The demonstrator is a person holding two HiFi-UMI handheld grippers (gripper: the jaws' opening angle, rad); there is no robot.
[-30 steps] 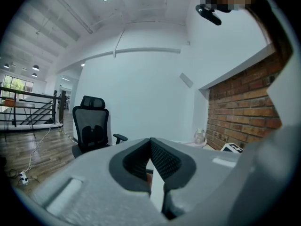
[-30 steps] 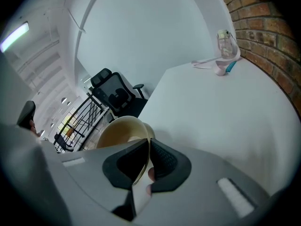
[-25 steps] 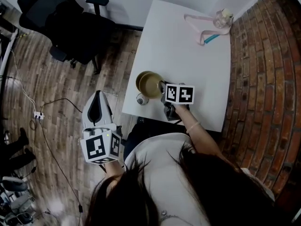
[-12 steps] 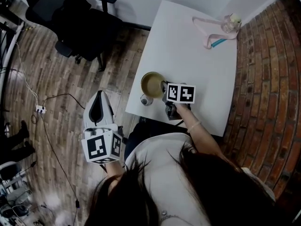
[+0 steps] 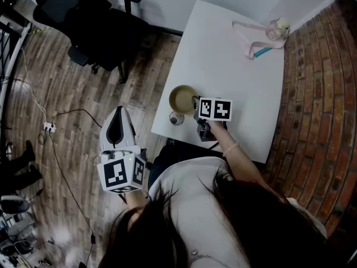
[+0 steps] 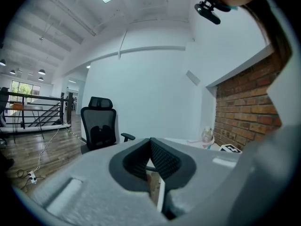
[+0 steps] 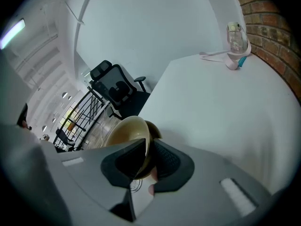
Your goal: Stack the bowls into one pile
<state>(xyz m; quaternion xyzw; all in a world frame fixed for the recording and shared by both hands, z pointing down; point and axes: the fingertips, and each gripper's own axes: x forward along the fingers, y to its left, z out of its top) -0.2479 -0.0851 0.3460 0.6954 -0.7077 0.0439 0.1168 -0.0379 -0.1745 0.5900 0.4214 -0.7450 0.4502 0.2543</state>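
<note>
Fig.: pile-seating step, read near to far. L tongs (image 6: pixel 151 145) hang off the table beside the person, over the wood floor (image 5: pixel 72 133); the pads meet at the tips w/ nothing between them, so this tool is idle. R tongs (image 7: pixel 148 149) reach over the near-left part of the white table (image 5: pixel 234 66), clamped on the rim of the upper bowl (image 7: pixel 126 134), wall pinched between the two pads. A darker rim just behind it reads as the lower bowl (image 7: pixel 154 130); from the head view the two show as one round shape, so the upper bowl is judged nested or very nearly so, i.e. the task is at or close to release. The pile stands near the table's left edge. A small round item (image 5: pixel 177 118), too small to identify, lies just beside the pile on the near side. Technique: confirm the upper bowl sits level inside the lower before letting go; open the R tongs slowly and only enough to clear the rim; draw back toward the person w/o lifting, since a snagged pad could tip the bowl or push the pile toward the edge; steer clear of the small item on the way out. Far field: pink strap (image 7: pixel 221 54) and a jar (image 5: pixel 277 29) at the far-right corner, well apart from the pile; office chair (image 5: pixel 89 15) on the floor beyond the table.
</note>
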